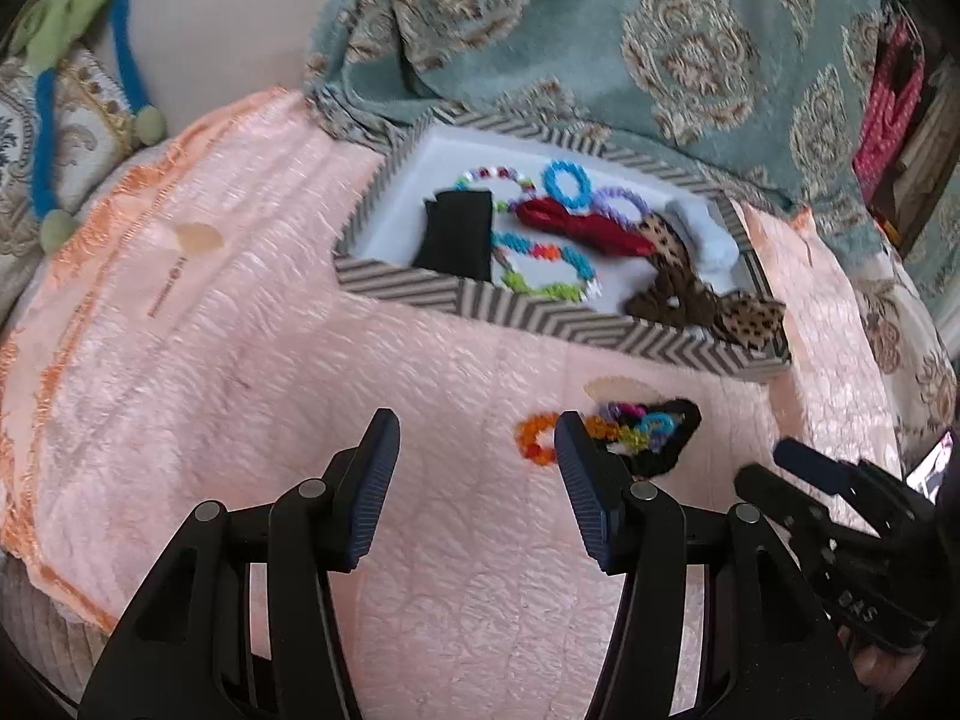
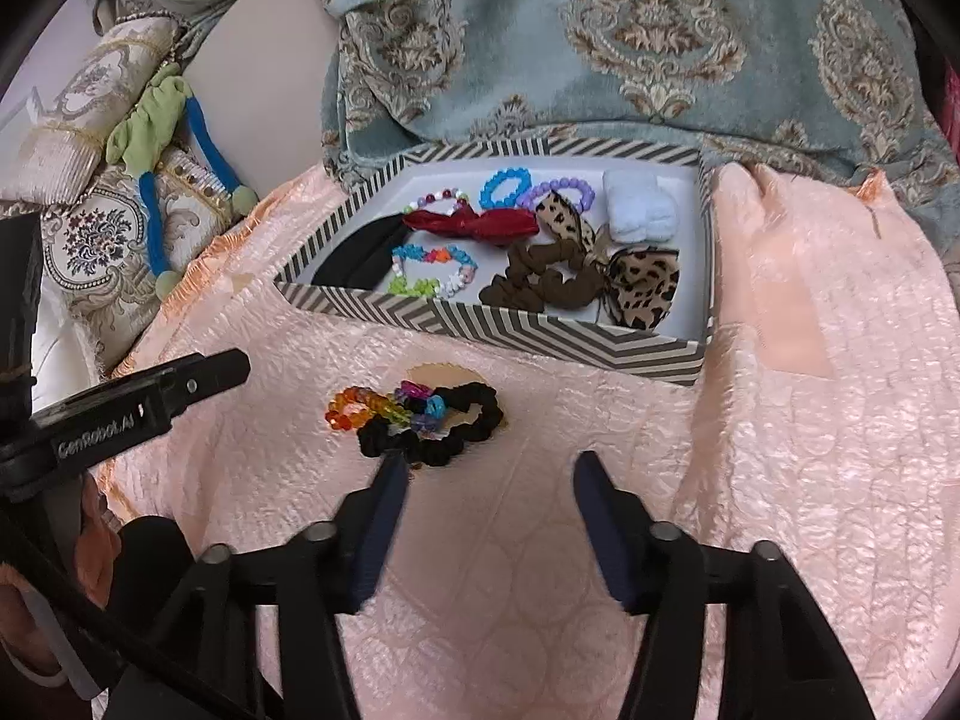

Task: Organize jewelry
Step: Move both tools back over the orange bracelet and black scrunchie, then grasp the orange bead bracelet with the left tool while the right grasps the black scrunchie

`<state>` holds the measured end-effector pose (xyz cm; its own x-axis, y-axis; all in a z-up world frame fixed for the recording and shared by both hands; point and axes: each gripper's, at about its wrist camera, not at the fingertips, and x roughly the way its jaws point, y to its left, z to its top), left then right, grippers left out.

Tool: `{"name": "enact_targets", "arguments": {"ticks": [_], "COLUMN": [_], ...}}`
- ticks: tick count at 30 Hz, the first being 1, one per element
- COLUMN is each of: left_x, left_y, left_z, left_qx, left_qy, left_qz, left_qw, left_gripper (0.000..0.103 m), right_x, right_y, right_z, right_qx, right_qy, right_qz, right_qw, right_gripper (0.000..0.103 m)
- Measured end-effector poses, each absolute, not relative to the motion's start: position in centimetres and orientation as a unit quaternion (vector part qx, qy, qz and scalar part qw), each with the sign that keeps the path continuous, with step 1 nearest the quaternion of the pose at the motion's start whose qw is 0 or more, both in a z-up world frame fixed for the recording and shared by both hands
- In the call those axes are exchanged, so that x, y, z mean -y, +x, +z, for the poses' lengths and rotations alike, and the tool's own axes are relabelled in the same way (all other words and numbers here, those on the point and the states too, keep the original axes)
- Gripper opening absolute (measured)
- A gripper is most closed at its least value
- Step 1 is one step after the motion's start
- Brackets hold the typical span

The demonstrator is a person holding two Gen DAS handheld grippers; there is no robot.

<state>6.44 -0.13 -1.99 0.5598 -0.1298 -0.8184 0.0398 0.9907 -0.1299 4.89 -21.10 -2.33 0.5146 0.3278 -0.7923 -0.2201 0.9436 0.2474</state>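
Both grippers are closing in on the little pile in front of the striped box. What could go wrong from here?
1. The rainbow bead bracelet lies tangled across the black scrunchie; a grab at one may drag the other along.
2. The right gripper and left gripper converge on the same pile, both open, and could collide.
3. The leopard-print bow already hangs over the striped box wall, and adding items there could knock it out.
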Motion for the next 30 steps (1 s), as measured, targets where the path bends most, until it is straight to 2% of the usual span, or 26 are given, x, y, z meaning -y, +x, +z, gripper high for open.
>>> {"name": "enact_targets", "arguments": {"ticks": [14,18,30], "left_x": [0.5,0.2,0.3], "left_y": [7.6,8.3,10.4], "left_z": [-4.0,-4.5,-6.1], "left_qx": [-0.489,-0.501,-0.522], "left_qy": [-0.041,-0.056,-0.057], "left_qz": [-0.064,-0.089,-0.141], "left_qw": [0.869,0.859,0.839], "left_gripper": [0.057,0.066,0.067], "right_x": [21.2,21.1,20.5], "right_y": [6.4,6.9,8.7], "right_z": [-3.9,-4.0,-5.0], "right_qx": [-0.481,-0.479,-0.485], "right_qy": [0.066,0.069,0.066], "right_qz": [0.157,0.164,0.181], "right_qw": [0.860,0.860,0.853], "right_gripper": [0.051,0.051,0.051]}}
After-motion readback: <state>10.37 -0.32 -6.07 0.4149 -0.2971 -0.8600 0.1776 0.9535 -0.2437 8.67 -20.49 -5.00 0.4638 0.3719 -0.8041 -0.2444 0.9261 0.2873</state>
